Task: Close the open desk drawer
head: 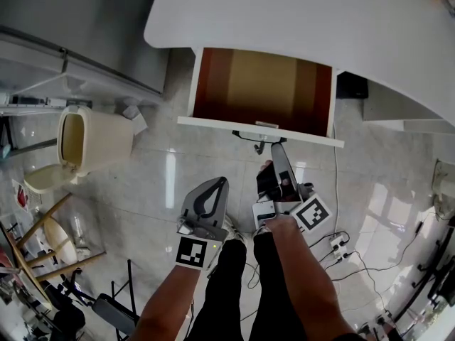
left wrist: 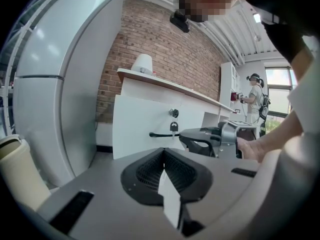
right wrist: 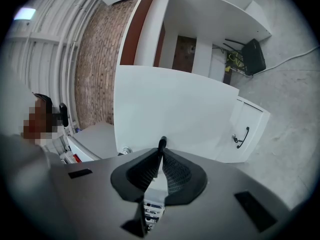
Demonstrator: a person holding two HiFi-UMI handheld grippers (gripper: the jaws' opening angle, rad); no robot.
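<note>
Drawer (head: pixel 259 84): open, projecting from under white worktop (head: pixel 298 13), 12 o'clock in head view; brown bottom bare, nothing inside. Handle (head: pixel 249 136): black, on white drawer front, key (left wrist: pixel 173 126) hanging just above. Right tongs (right wrist: pixel 162 151): clenched, Handle seemingly nipped at tips. Left tongs (left wrist: pixel 164 153): clenched, empty, 7 o'clock of Drawer. Risk: thin Handle slips from tips, or off-centre push skews Drawer and jams it. Bin (head: pixel 106 144): floor, 9 o'clock, lid up, contents unclear.

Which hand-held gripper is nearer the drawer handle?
Right. The right hand-held gripper is at the drawer handle, jaws pinched on its end; the left hand-held gripper hangs clear of it, lower left in the head view.
</note>
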